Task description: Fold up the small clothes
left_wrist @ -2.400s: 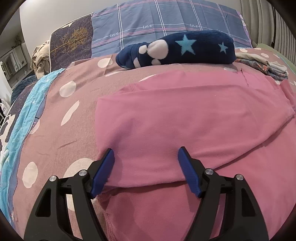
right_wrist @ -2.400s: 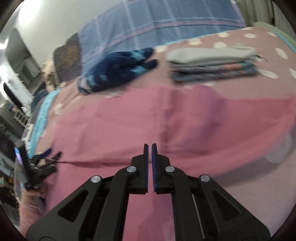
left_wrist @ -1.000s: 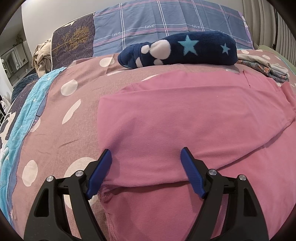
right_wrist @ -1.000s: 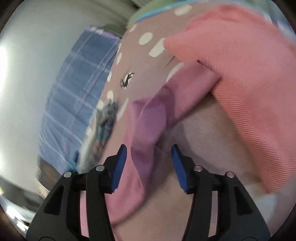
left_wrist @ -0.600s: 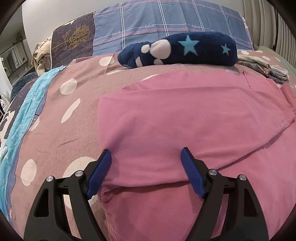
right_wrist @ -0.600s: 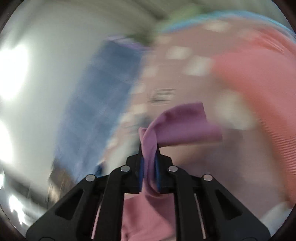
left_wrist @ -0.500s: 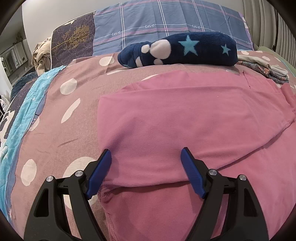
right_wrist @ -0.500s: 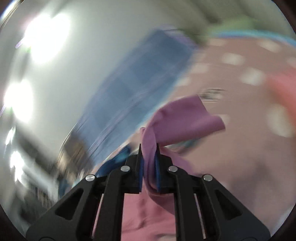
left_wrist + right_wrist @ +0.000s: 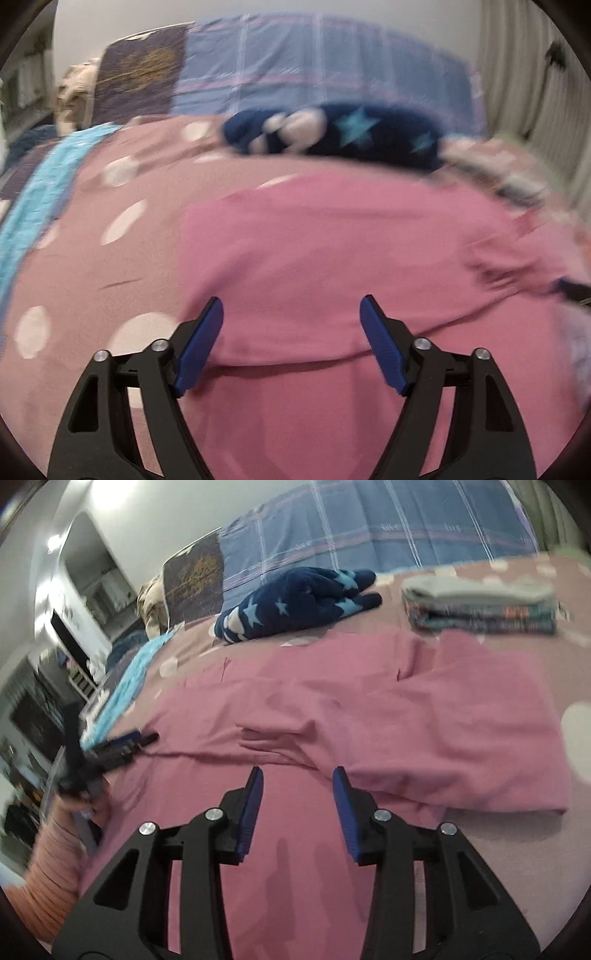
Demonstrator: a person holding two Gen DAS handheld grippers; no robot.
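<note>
A pink long-sleeved garment (image 9: 332, 258) lies spread on the polka-dot bed, both sleeves folded across its body. My left gripper (image 9: 291, 325) is open and empty, its jaws straddling the folded left sleeve's edge. In the right wrist view the garment (image 9: 369, 709) shows the right sleeve laid over it. My right gripper (image 9: 297, 775) is open and empty just above the sleeve's lower edge. The left gripper (image 9: 122, 744) appears there at far left.
A rolled navy star blanket (image 9: 295, 602) lies behind the garment. A stack of folded clothes (image 9: 480, 605) sits at the back right. A blue plaid pillow (image 9: 369, 535) stands against the wall. The bed's left edge has a turquoise strip (image 9: 40, 192).
My right gripper carried the right sleeve over the garment, opened and let it go. The left gripper stayed open and shifted slightly; its view is now blurred.
</note>
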